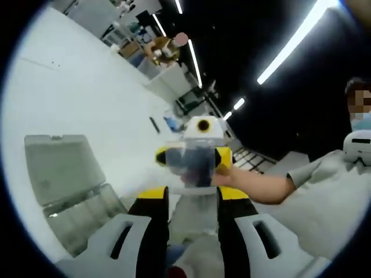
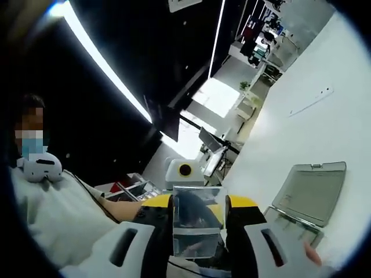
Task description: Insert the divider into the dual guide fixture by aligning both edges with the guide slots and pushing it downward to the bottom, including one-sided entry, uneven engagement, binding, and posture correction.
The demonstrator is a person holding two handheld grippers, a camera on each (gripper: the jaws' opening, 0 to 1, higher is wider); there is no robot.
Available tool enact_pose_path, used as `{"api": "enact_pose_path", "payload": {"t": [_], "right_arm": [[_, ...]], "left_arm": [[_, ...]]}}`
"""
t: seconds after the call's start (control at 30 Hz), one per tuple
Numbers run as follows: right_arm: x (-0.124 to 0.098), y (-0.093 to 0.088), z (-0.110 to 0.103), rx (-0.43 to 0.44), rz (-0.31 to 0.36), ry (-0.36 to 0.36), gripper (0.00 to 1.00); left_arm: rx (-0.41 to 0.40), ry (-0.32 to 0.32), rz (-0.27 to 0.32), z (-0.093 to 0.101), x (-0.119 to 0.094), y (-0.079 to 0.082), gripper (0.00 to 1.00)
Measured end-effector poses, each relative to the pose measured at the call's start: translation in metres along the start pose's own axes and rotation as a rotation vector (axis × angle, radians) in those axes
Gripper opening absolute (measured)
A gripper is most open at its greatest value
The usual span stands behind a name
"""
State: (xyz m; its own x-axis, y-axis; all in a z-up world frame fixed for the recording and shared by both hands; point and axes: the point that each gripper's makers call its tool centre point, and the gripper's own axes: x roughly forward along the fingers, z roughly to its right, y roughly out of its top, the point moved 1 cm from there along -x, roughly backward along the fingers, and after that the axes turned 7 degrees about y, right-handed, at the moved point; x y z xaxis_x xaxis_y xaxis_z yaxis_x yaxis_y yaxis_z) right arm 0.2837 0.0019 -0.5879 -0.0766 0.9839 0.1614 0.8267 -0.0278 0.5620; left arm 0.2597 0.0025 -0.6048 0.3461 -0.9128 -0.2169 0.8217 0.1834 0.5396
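Long ceiling light strips [image 1: 298, 37] burn white against a black ceiling in both views, bent into curves by the fisheye lens. The white table [image 1: 75, 98] glares brightly and looks washed out. Motion blur softens the clear plastic piece [image 2: 197, 223] between the right tongs [image 2: 198, 231], and the edges smear.
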Motion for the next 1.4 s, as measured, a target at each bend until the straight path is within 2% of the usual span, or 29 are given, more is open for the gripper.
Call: {"api": "enact_pose_path", "payload": {"t": [0.17, 0.33, 0.43, 0.5, 0.57, 0.63, 0.7, 0.8, 0.97, 1.07, 1.17, 1.33, 1.4], "right_arm": [[0.001, 0.000, 0.002, -0.007, -0.001, -0.016, 0.31], [0.003, -0.002, 0.004, -0.014, -0.010, -0.046, 0.31], [0.002, -0.002, 0.007, -0.015, -0.011, -0.062, 0.31], [0.003, -0.004, 0.009, -0.027, -0.012, -0.080, 0.31], [0.003, -0.004, 0.011, -0.027, -0.009, -0.092, 0.31], [0.002, -0.006, 0.012, -0.023, -0.013, -0.098, 0.31], [0.002, -0.006, 0.014, -0.024, -0.012, -0.113, 0.31], [0.002, -0.007, 0.015, -0.031, -0.012, -0.133, 0.31], [0.002, -0.010, 0.020, -0.030, -0.008, -0.172, 0.31], [0.002, -0.012, 0.024, -0.034, -0.006, -0.205, 0.31], [0.001, -0.014, 0.027, -0.030, -0.001, -0.232, 0.31], [0.000, -0.016, 0.034, -0.027, 0.001, -0.271, 0.31], [0.001, -0.017, 0.034, -0.028, 0.003, -0.276, 0.31]], "left_arm": [[-0.009, 0.010, -0.001, -0.002, -0.001, -0.001, 0.30], [0.067, 0.046, 0.011, -0.002, -0.003, -0.001, 0.32], [0.073, 0.061, 0.014, -0.003, -0.005, 0.000, 0.33], [0.105, 0.104, -0.002, -0.007, -0.006, -0.002, 0.32], [0.101, 0.111, -0.022, -0.006, -0.006, -0.005, 0.30], [0.154, 0.153, -0.031, -0.009, -0.006, -0.006, 0.31], [0.154, 0.159, -0.042, -0.006, -0.004, -0.008, 0.32], [0.203, 0.209, -0.064, -0.009, -0.003, -0.012, 0.33], [0.241, 0.301, -0.063, -0.015, -0.001, -0.014, 0.33], [0.295, 0.366, -0.073, -0.017, -0.001, -0.016, 0.32], [0.320, 0.405, -0.070, -0.015, 0.000, -0.016, 0.30], [0.386, 0.513, -0.093, -0.024, 0.001, -0.022, 0.27], [0.383, 0.518, -0.082, -0.023, 0.002, -0.021, 0.27]]}}
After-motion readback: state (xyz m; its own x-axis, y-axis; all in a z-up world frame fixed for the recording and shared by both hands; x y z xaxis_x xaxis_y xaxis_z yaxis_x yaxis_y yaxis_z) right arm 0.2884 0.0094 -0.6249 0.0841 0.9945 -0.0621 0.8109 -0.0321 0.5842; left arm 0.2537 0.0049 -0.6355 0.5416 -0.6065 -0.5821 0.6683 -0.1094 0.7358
